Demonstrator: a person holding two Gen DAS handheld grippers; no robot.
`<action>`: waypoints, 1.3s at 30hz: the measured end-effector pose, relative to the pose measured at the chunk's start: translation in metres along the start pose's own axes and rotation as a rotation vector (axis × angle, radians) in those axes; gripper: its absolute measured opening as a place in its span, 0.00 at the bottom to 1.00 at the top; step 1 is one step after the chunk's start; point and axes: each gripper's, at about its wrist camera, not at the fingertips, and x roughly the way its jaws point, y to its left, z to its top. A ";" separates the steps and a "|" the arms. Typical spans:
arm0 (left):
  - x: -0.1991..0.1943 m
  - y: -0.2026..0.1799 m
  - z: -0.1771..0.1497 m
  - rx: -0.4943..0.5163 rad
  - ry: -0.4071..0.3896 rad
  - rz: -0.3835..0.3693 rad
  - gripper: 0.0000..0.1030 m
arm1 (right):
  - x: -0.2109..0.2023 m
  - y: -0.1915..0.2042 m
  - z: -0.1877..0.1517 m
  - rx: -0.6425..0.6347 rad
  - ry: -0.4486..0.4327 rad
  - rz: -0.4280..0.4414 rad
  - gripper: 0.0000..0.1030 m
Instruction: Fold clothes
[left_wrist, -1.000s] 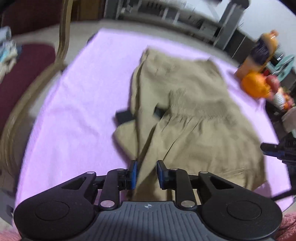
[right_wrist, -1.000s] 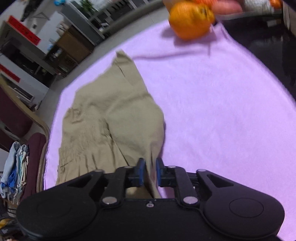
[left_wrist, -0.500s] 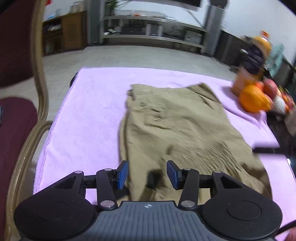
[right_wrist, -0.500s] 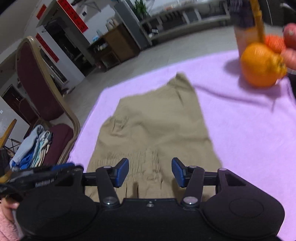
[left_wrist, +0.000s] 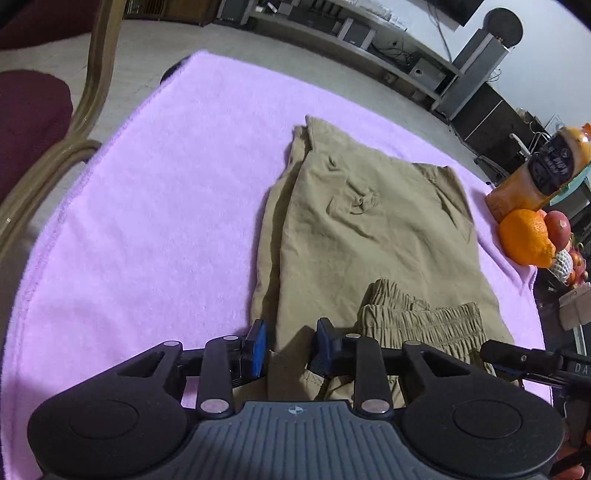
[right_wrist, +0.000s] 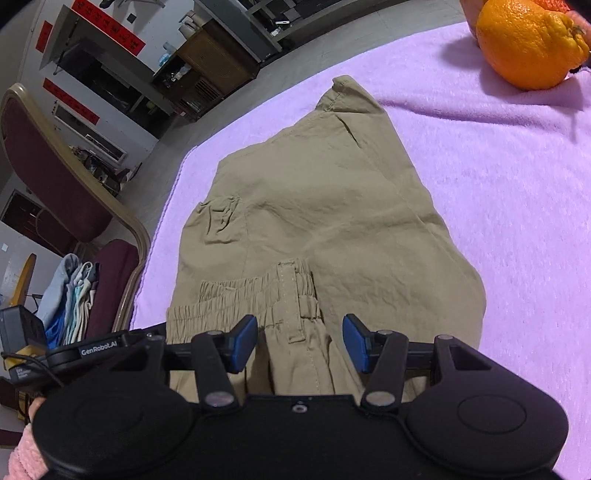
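We keep the khaki trousers (right_wrist: 325, 221) folded on the pink blanket (left_wrist: 155, 206), waistband nearest us. Our left claw (left_wrist: 290, 345) is closing over their near edge for another fold; our right claw (right_wrist: 299, 341) stands half open astride the waistband, gripping nothing.

The shorts (left_wrist: 373, 236) are a plain khaki tan, unpatterned, with matching tan stitching on the gathered waistband (right_wrist: 258, 295). They lie on a lilac-pink fleece cloth (left_wrist: 155, 206) that covers the bench, one flat colour throughout. Each hand-held gripper is matt black: the left hand-held gripper (left_wrist: 290, 345) and the right hand-held gripper (right_wrist: 300, 343) both carry bright blue pads (right_wrist: 245, 343). The orange (right_wrist: 528, 44) is vivid orange with a dimpled skin; beside it in the left view sits a red fruit (left_wrist: 557, 225). The bottle (left_wrist: 543, 173) is orange with a black label. The chair (right_wrist: 48, 166) has a maroon seat and a pale gold frame. A sleeve (right_wrist: 22, 456) is pale pink knit.
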 end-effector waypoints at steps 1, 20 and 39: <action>-0.001 0.000 0.000 0.005 -0.009 0.006 0.19 | 0.001 0.000 0.000 -0.002 0.003 -0.002 0.49; -0.041 -0.012 -0.018 0.019 -0.129 0.167 0.25 | -0.021 0.002 -0.007 -0.033 -0.049 -0.021 0.64; -0.004 -0.056 -0.032 0.309 -0.099 0.004 0.48 | 0.014 0.018 -0.017 -0.183 0.016 -0.037 0.52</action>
